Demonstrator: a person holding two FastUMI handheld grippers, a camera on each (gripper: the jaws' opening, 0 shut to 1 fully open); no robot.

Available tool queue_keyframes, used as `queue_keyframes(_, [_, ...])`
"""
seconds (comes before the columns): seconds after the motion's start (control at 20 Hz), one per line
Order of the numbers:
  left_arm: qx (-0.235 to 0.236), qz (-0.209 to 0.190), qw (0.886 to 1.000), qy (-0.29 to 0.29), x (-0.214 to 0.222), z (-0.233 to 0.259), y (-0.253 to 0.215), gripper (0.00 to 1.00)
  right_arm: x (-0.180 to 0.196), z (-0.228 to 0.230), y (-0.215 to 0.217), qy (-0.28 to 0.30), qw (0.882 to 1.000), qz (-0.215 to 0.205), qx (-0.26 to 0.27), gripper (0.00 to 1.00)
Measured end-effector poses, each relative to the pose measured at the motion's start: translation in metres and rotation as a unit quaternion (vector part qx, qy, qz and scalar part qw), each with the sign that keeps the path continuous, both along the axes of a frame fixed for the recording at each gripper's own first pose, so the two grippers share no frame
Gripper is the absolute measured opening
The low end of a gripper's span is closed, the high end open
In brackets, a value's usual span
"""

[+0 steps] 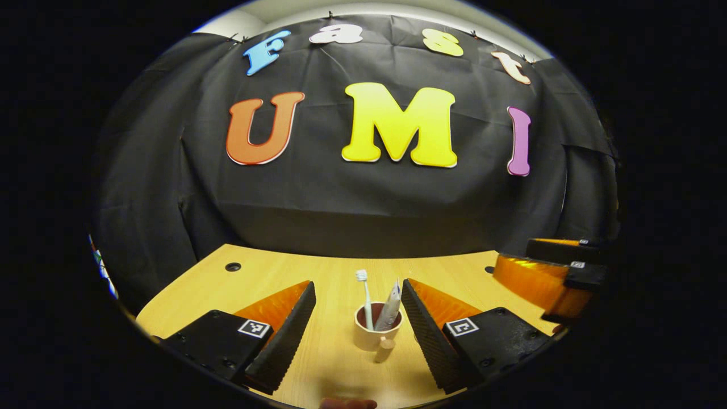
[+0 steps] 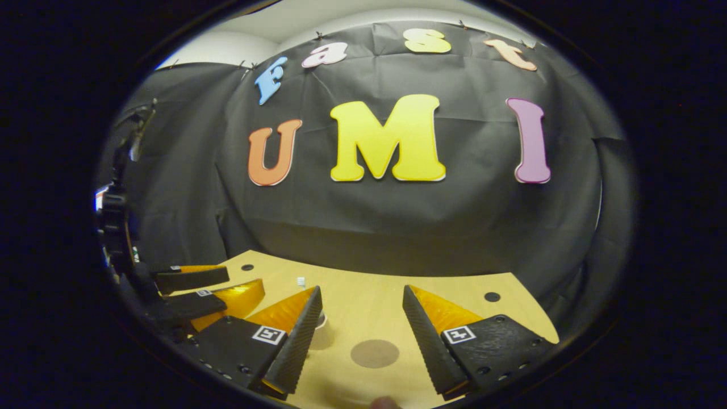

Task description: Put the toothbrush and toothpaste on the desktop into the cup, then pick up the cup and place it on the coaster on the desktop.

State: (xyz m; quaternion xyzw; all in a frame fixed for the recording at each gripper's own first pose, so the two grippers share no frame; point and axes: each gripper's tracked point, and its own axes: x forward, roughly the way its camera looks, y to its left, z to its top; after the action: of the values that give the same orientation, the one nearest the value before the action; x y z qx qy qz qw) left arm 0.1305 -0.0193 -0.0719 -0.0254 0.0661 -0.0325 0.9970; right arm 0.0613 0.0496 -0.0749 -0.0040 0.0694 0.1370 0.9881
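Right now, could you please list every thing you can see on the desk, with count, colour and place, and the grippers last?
cup: one, beige outside and dark red inside, upright on the desk between the left gripper's open jaws, touching neither.
toothbrush: one, white, standing in the cup, head up.
toothpaste: one tube, pale grey, leaning in the cup beside the toothbrush.
coaster: one, brown, round, flat on the desk between the right gripper's jaws.
desk: one, light wood, with dark round holes near its far corners.
left gripper: black and orange, open.
right gripper: black and orange, open.
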Motion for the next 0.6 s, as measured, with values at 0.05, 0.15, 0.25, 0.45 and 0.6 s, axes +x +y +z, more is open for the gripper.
queue_keyframes(0.05, [0.001, -0.003, 1.0, 0.022, 0.002, -0.009, -0.004, 0.96, -0.005, 0.003, -0.011, 0.002, 1.0, -0.007, 0.0, 0.86])
queue_keyframes(0.15, [-0.004, -0.007, 0.998, 0.064, 0.005, -0.023, -0.013, 0.96, -0.015, 0.006, -0.031, 0.012, 1.0, -0.019, 0.004, 0.86])
queue_keyframes(0.25, [-0.002, -0.013, 0.995, 0.104, 0.007, -0.036, -0.019, 0.96, -0.022, 0.006, -0.052, 0.016, 0.999, -0.03, -0.002, 0.86])
queue_keyframes(0.45, [0.0, -0.016, 0.978, 0.21, 0.011, -0.081, -0.022, 0.96, -0.032, -0.005, -0.084, 0.053, 0.997, -0.05, 0.009, 0.86])
queue_keyframes(0.6, [-0.004, -0.018, 0.965, 0.263, 0.011, -0.101, -0.027, 0.96, -0.039, -0.004, -0.099, 0.059, 0.997, -0.059, 0.004, 0.86])
